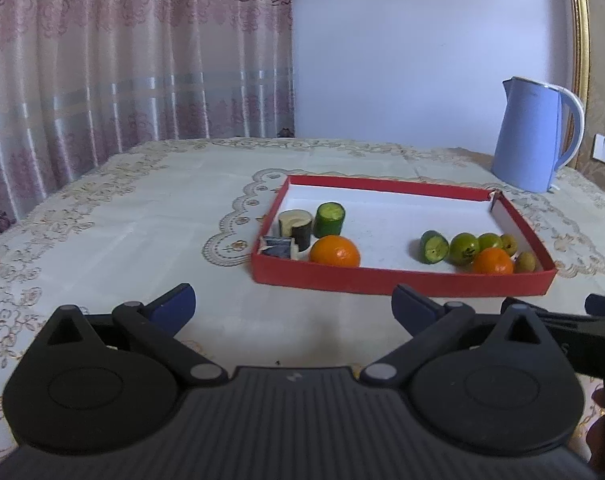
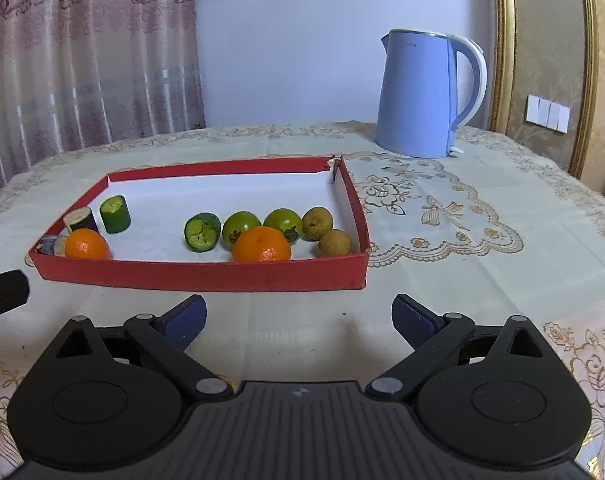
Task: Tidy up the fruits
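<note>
Both grippers are held low over the desk (image 2: pixel 262 320), short of the red tray (image 2: pixel 202 276). Left gripper (image 1: pixel 293 304): jaws spread wide, nothing held. Right gripper (image 2: pixel 298 314): same, wide open and empty. Neither is touching the tray or any fruit.

Tray contents, as read from the right wrist view:
- 9 o'clock end: one orange (image 2: pixel 87 245) against the front wall, an upright cucumber piece (image 2: pixel 115 214) behind it at 12 o'clock, a dark-skinned cut piece (image 2: pixel 81 219) just beside that, and a small dark item in the front-left corner, too hidden to identify.
- 3 o'clock end: second orange (image 2: pixel 261 245) at the front wall, two green round fruits (image 2: pixel 241 226) touching or nearly touching behind it, a second cucumber piece (image 2: pixel 201 233) lying on its side at their 9 o'clock, and two small brown fruits (image 2: pixel 317 222) toward the right wall.
- Middle and back of tray: bare white floor.

A blue kettle (image 2: pixel 418 96) stands well apart at 1 o'clock, outside the tray.

Progress, as a judgement: everything is already inside the tray, but sorting looks barely started or only partly done. The kinds are mixed: one orange and one cucumber piece in each cluster. Likely left: the oranges to be paired, the cucumber pieces to be paired, greens and browns kept grouped. Which layout is wanted cannot be told.
</note>
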`<act>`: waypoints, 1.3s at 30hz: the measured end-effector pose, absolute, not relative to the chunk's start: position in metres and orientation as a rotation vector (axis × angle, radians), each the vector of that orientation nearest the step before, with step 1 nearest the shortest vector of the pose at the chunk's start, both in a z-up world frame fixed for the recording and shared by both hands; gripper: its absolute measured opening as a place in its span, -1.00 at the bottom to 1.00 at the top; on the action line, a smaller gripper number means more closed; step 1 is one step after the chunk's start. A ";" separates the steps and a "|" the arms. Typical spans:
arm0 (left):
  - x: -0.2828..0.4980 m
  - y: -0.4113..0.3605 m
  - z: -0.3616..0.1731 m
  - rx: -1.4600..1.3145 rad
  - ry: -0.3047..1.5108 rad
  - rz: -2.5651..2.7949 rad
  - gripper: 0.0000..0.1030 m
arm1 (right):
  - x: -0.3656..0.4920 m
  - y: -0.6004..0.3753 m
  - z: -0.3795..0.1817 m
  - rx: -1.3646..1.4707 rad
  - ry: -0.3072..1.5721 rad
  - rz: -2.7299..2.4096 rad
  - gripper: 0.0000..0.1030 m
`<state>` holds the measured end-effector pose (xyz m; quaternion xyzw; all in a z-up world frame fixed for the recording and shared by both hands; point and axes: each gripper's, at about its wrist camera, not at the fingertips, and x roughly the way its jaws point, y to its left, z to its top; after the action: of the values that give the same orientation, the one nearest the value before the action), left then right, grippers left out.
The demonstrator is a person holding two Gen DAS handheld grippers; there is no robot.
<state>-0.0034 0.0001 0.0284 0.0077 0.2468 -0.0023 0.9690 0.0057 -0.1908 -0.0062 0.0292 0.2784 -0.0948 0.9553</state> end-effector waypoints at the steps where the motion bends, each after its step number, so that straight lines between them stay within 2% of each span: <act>1: -0.005 0.001 0.028 0.018 0.501 0.001 1.00 | 0.007 -0.189 -0.007 0.055 0.569 -0.201 0.94; 39: -0.015 -0.013 0.034 0.079 0.455 -0.013 1.00 | 0.009 -0.167 -0.006 -0.001 0.563 -0.228 0.94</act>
<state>-0.0154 -0.0132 0.0340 0.0391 0.2257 -0.0063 0.9734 0.0087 -0.1672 -0.0064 -0.0007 0.2770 -0.1120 0.9543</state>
